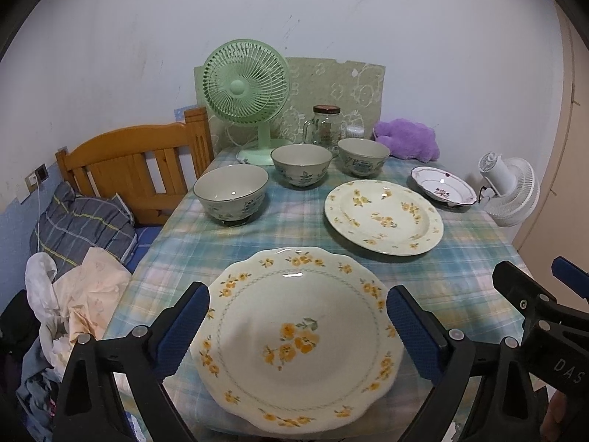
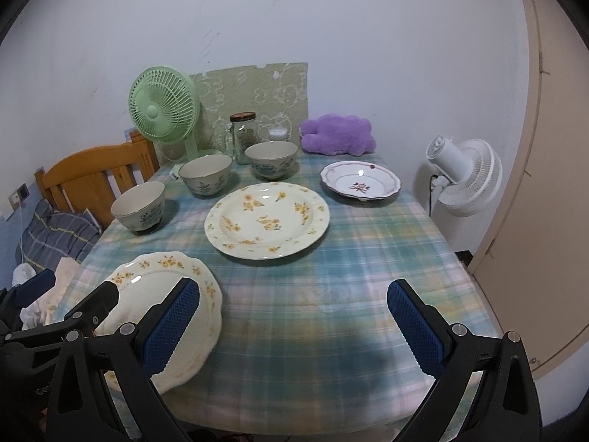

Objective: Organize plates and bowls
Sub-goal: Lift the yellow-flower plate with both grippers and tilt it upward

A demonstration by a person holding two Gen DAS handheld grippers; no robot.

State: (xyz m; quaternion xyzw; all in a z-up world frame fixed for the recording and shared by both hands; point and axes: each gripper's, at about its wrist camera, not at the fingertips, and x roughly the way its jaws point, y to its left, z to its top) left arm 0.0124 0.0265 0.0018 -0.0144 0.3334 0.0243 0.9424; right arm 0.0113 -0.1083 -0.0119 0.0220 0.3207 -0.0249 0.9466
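Note:
A scalloped cream plate with yellow flowers (image 1: 298,335) (image 2: 162,294) lies at the table's near left. My left gripper (image 1: 298,331) is open just above it, fingers astride it. A round yellow-flowered plate (image 1: 383,217) (image 2: 267,219) lies mid-table. A small white plate with a red flower (image 1: 443,186) (image 2: 360,180) lies at the far right. Three patterned bowls (image 1: 231,195) (image 1: 302,165) (image 1: 363,156) stand in a row at the back left. My right gripper (image 2: 292,328) is open and empty over bare cloth.
A green fan (image 1: 244,88), a glass jar (image 1: 325,127) and a purple plush (image 1: 406,141) stand at the table's back. A white fan (image 2: 464,176) stands off the right edge. A wooden bed frame (image 1: 136,162) and bedding lie left. The plaid tablecloth (image 2: 331,294) covers the table.

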